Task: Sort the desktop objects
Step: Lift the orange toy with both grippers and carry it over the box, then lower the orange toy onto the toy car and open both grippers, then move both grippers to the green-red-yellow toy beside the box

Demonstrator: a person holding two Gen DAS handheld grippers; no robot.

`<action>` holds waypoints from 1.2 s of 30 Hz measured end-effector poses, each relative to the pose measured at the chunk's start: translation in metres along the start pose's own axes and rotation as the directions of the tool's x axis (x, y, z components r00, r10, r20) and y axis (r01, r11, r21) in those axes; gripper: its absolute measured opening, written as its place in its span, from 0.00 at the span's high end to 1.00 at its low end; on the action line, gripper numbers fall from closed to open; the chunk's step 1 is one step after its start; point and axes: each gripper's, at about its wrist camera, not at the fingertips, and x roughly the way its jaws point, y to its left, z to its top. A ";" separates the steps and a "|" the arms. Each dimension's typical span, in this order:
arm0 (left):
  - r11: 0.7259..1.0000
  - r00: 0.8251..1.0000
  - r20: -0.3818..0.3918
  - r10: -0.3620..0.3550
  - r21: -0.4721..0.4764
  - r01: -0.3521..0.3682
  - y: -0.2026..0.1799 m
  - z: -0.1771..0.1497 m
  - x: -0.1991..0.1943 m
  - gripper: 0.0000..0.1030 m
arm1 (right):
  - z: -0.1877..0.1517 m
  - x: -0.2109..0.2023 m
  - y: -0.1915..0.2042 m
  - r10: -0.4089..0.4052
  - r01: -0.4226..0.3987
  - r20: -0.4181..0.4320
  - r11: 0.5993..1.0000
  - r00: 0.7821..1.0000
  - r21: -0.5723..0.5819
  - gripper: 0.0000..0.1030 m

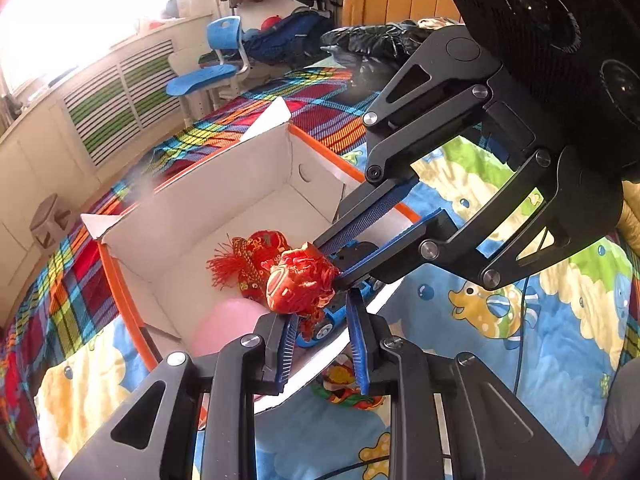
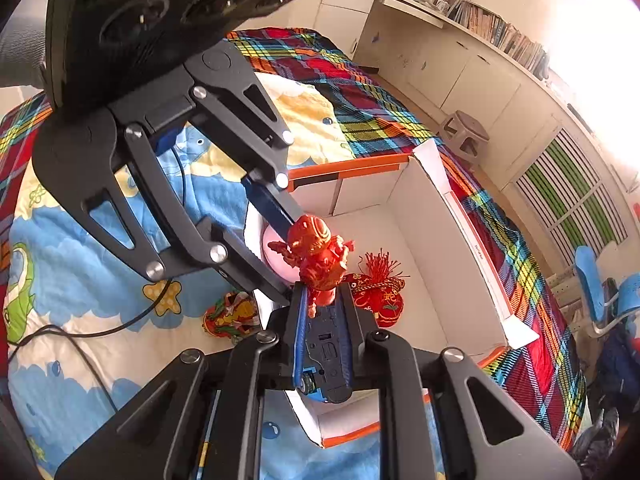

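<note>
A white box with an orange rim (image 1: 224,196) (image 2: 436,184) stands open on the bed. In it lie a red tasselled pouch (image 1: 248,256) (image 2: 380,292) and a pink ball (image 1: 228,324) (image 2: 276,256). My left gripper (image 1: 320,340) hovers over the box edge, jaws apart, with a red figurine (image 1: 298,282) (image 2: 320,256) just beyond its tips; whether it touches the pads is unclear. My right gripper (image 2: 324,308) (image 1: 340,256) is shut on a blue toy car (image 2: 324,356) (image 1: 332,320) above the box.
A small colourful toy (image 2: 230,316) (image 1: 344,388) lies on the cartoon blanket (image 2: 100,240) outside the box. A black cable (image 2: 80,336) runs over the blanket. A plaid quilt (image 1: 320,96), blue chair (image 1: 216,68) and stool (image 2: 464,132) lie beyond.
</note>
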 end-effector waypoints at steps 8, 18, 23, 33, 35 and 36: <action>0.998 0.999 0.024 0.024 -0.060 -0.022 0.001 0.001 0.004 0.79 | -0.001 0.008 0.001 -0.020 0.020 -0.001 0.999 1.000 0.026 0.86; 0.993 0.996 0.038 0.077 -0.095 -0.074 0.010 -0.001 -0.003 0.55 | -0.005 0.012 0.002 -0.061 0.062 -0.025 0.998 0.998 0.026 0.80; 0.988 0.994 0.058 0.096 -0.127 -0.088 0.018 -0.002 -0.019 0.53 | -0.008 0.006 0.003 -0.077 0.078 -0.027 0.996 0.997 0.038 0.51; 0.925 0.980 0.187 0.074 -0.379 0.002 0.018 -0.052 -0.085 0.51 | -0.023 -0.063 0.024 -0.109 0.072 0.128 0.961 0.986 0.266 0.29; 0.877 0.978 0.202 0.052 -0.477 0.052 0.020 -0.076 -0.084 0.51 | -0.040 -0.071 0.036 -0.097 0.022 0.186 0.929 0.978 0.370 0.29; 0.861 0.979 0.200 0.039 -0.504 0.069 0.020 -0.085 -0.081 0.51 | -0.049 -0.069 0.044 -0.107 0.017 0.194 0.908 0.975 0.418 0.29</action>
